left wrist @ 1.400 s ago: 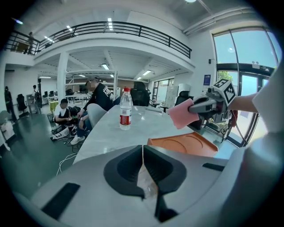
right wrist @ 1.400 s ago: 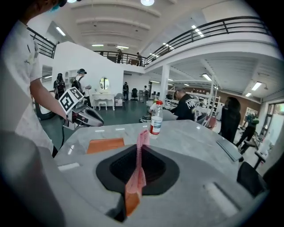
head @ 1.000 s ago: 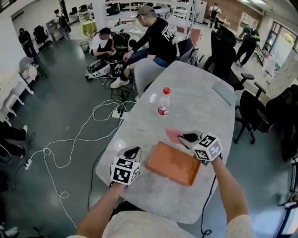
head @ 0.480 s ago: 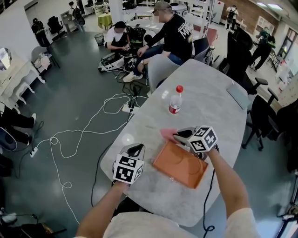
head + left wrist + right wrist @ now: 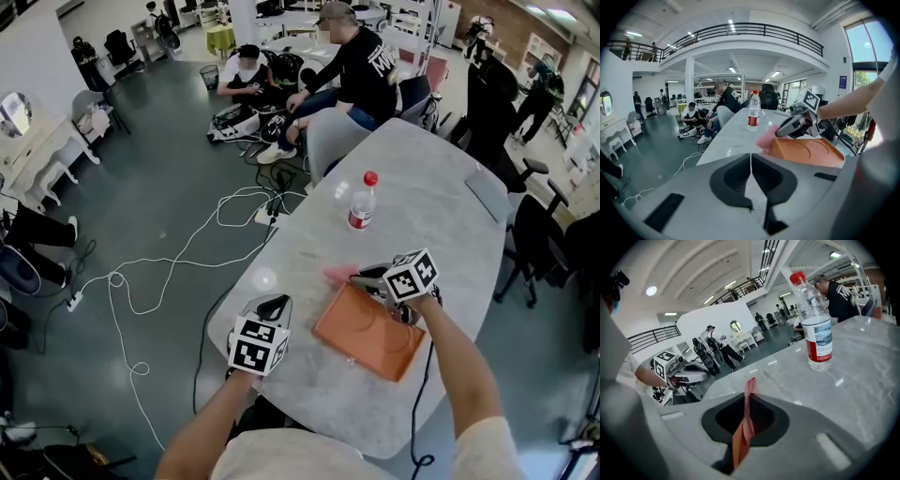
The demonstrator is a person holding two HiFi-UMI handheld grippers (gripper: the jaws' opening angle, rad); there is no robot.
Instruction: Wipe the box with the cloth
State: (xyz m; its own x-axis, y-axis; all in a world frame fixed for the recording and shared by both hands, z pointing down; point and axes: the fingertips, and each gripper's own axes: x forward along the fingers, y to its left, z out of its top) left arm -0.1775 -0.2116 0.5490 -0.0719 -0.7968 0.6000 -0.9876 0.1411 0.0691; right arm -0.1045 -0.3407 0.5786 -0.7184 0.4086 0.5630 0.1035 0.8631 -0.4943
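A flat orange box (image 5: 370, 335) lies on the grey table (image 5: 431, 225) in front of me. A pink cloth (image 5: 338, 274) sticks out at the box's far-left corner. My right gripper (image 5: 367, 277) is shut on that cloth, right at the box's far edge. In the right gripper view the cloth (image 5: 749, 401) stands pinched between the jaws of the right gripper (image 5: 749, 394), with an orange edge (image 5: 738, 448) just below it. My left gripper (image 5: 270, 305) rests left of the box, shut and holding nothing. The left gripper view shows the left gripper (image 5: 751, 157), the box (image 5: 808, 152) and the cloth (image 5: 764, 138).
A water bottle with a red cap (image 5: 361, 202) stands farther back on the table. A grey flat device (image 5: 487, 195) lies at the far right edge. Chairs (image 5: 328, 141) and seated people (image 5: 356, 66) are beyond the far end. White cables (image 5: 169, 272) trail over the floor at left.
My right gripper, with the cloth in it, has slid a little leftward along the box's far edge. The left gripper has hardly moved. The head camera has shifted slightly.
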